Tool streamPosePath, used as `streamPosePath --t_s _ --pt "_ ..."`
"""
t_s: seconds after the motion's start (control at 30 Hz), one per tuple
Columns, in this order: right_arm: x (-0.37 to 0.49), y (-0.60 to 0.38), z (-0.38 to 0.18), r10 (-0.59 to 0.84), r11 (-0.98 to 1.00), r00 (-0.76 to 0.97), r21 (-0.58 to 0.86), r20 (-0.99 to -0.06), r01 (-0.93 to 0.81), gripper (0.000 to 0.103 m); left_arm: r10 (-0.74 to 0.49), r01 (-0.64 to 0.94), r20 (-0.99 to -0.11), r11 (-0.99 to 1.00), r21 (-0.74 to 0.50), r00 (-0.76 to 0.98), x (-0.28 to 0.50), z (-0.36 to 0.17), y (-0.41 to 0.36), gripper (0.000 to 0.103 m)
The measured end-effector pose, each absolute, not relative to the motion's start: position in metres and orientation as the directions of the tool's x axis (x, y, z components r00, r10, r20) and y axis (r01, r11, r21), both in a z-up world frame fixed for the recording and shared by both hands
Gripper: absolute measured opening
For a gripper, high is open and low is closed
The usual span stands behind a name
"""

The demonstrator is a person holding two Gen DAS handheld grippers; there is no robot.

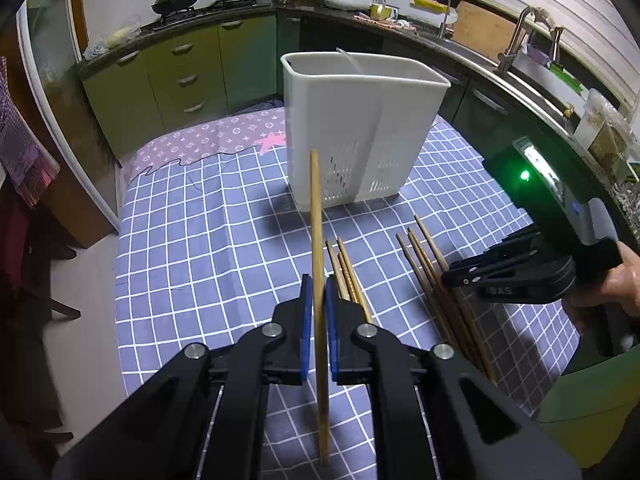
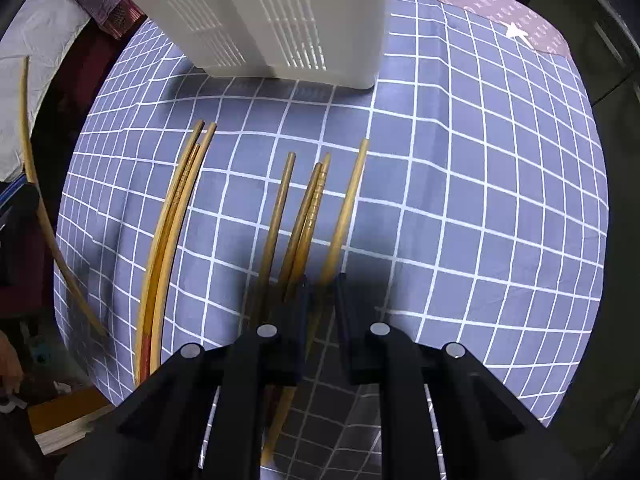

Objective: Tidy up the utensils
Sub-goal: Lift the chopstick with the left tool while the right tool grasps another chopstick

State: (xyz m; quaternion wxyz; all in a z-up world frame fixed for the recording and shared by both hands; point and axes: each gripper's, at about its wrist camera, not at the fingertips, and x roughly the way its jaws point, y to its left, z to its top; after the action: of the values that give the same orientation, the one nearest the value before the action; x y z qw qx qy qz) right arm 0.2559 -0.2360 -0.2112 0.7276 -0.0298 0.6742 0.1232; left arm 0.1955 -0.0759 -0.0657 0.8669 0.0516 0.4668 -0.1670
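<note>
My left gripper (image 1: 319, 284) is shut on one pale wooden chopstick (image 1: 316, 216), held nearly upright above the blue checked cloth (image 1: 200, 240). Behind it stands the white slotted utensil caddy (image 1: 360, 120). Loose chopsticks lie in two bunches, one bunch (image 1: 348, 276) just right of my fingers and another (image 1: 424, 268) farther right. My right gripper (image 2: 323, 296) points down over that second bunch. Its jaws stand narrowly apart around a light chopstick (image 2: 348, 208) on the cloth, with a sliver of gap showing beside it. The caddy (image 2: 280, 12) stands just beyond.
Darker chopsticks (image 2: 304, 216) lie beside the light one and a further bunch (image 2: 176, 220) to the left. A hand (image 1: 616, 288) holds the right gripper. Green kitchen cabinets (image 1: 180, 72), a stove and a sink counter ring the table. Open cloth stretches to the right (image 2: 480, 200).
</note>
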Motion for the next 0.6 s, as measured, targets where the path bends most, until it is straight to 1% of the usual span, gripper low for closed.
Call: streamPosePath --t_s 0.03,0.23,0.4,0.6 --pt "0.256 -0.233 -0.212 0.129 0.968 0.066 0.111 -0.989 -0.224 0.01 -0.241 0.335 -0.825 0.94 -0.068 0.511 0.195 -0.065 -0.074 0.007" --pt "0.253 -0.24 -0.204 0.174 0.967 0.103 0.15 -0.979 -0.207 0.007 -0.253 0.335 -0.808 0.939 -0.073 0.532 0.19 -0.058 -0.071 0.007" --pt "0.237 -0.247 -0.166 0.267 0.946 0.206 0.215 -0.941 -0.241 0.007 -0.261 0.343 -0.792 0.937 -0.069 0.552 0.184 -0.047 -0.069 0.007" --pt "0.214 -0.269 -0.107 0.345 0.927 0.371 0.253 -0.862 -0.276 0.007 -0.282 0.348 -0.758 0.934 -0.078 0.588 0.179 -0.02 -0.068 0.007"
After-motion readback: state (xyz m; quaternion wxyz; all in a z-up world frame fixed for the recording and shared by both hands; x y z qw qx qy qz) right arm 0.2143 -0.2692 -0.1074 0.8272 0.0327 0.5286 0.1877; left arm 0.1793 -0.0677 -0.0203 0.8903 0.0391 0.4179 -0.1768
